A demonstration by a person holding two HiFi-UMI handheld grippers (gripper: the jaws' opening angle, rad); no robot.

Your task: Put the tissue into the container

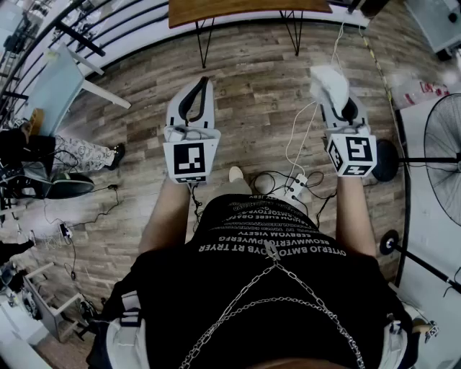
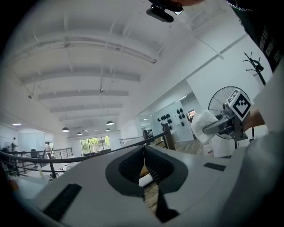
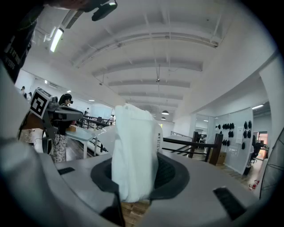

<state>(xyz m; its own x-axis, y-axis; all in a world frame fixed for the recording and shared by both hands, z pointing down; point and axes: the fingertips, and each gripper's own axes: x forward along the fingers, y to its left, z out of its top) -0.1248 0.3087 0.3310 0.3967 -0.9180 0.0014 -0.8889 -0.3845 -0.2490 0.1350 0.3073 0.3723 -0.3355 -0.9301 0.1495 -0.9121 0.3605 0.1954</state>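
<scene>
Right gripper (image 1: 337, 86) clamps tissue (image 3: 133, 150); fan (image 1: 441, 140) near.

the brown wooden table top (image 1: 245, 11) is cut off by the head view's upper edge; the black wire-grille standing fan (image 1: 441, 137) is cut off by its right edge; the folded white tissue (image 1: 328, 81) covers the tips of the right gripper (image 1: 337, 101); in the right gripper view it screens the jaw pad at the picture's left; the print on its edge is too small to read
</scene>
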